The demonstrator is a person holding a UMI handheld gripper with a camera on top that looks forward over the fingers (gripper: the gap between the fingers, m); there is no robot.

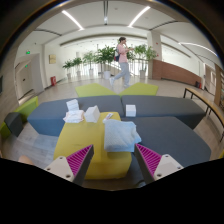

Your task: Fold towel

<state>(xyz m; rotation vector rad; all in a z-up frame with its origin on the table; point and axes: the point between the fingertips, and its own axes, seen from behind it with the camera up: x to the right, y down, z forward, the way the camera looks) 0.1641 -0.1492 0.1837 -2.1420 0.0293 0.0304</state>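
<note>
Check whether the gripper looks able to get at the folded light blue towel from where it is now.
Probably yes. The gripper is open, and the light blue towel lies on the yellow mat just ahead of the jaws with nothing between. The white cloths sit farther back, out of the way.

bright, even indoor light from long ceiling strips overhead; daylight glows beyond the potted plants. shadows under them are soft. strong fisheye bending curves everything around them.

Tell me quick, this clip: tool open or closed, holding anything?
Tool: open and empty; the folded light-blue towel lies on the yellow mat just ahead of its fingers, not touched.
</note>
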